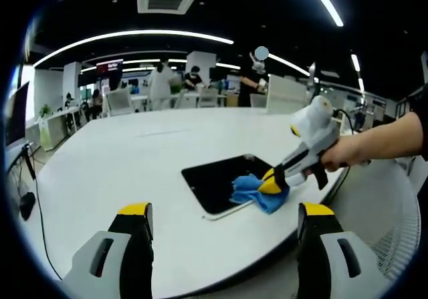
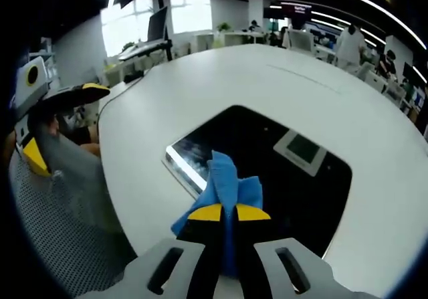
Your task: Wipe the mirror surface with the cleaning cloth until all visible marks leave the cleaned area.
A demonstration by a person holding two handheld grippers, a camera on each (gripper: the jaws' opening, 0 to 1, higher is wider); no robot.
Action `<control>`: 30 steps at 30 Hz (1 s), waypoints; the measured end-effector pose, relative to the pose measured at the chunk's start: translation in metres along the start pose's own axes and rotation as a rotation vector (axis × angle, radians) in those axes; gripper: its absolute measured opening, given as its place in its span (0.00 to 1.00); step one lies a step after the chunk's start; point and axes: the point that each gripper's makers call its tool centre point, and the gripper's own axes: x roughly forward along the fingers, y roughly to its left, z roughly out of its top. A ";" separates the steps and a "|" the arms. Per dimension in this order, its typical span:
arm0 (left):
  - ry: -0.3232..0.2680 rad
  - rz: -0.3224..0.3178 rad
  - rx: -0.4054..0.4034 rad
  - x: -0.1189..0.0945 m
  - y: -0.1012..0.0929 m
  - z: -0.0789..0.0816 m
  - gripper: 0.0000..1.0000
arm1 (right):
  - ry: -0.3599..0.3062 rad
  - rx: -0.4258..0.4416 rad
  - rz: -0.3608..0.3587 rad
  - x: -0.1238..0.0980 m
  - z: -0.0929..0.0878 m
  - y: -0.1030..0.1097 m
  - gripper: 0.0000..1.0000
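Right gripper view: the right gripper (image 2: pixel 223 213) rises from 6 o'clock with its jaws closed on one blue cleaning cloth (image 2: pixel 224 182); the cloth is pinched between the yellow tips and fans out just past them toward 12 o'clock. One mirror (image 2: pixel 281 178) — a dark, rounded-corner panel — lies flat on the white table (image 2: pixel 221 85), directly ahead of the jaws. The cloth rests on the mirror's near part, by the bright lower-left edge at approx. 10 o'clock of the tips. The glass reflects a ceiling vent as a pale square. At 9 o'clock the left gripper (image 2: pixel 47 122) shows, well apart from the mirror; jaw state cannot be told here.

Left gripper view: the left gripper (image 1: pixel 224 215) has two jaws rising from 7 and 5 o'clock, wide apart, nothing between them, off the table's near edge. Mirror and cloth lie ahead, between the jaw lines but well beyond the tips. The right gripper enters from 3 o'clock, held by a hand (image 1: pixel 344 153), tips down on the cloth at the mirror's right corner nearest the camera.

Count — grippers 2; cloth 1; mirror 1; table 1. Background, 12 o'clock: several people (image 1: pixel 160 83) standing at desks, exact no. unclear.
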 end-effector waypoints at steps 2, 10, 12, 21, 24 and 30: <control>0.000 0.001 0.000 0.000 0.000 0.000 0.89 | 0.000 -0.004 0.001 0.000 0.000 0.000 0.00; 0.001 0.002 0.000 0.000 0.001 0.000 0.89 | 0.004 -0.005 -0.008 0.003 0.004 -0.005 0.00; 0.000 0.000 0.000 0.000 0.000 0.000 0.89 | 0.005 -0.007 -0.015 0.005 0.006 -0.008 0.00; -0.008 -0.002 -0.001 0.000 0.000 0.001 0.89 | -0.005 -0.031 -0.069 0.016 0.018 -0.024 0.00; -0.011 -0.003 -0.001 0.000 0.000 0.002 0.89 | -0.006 -0.036 -0.087 0.022 0.023 -0.030 0.00; -0.018 -0.003 -0.001 0.000 0.000 0.002 0.89 | 0.007 -0.041 -0.101 0.029 0.032 -0.040 0.00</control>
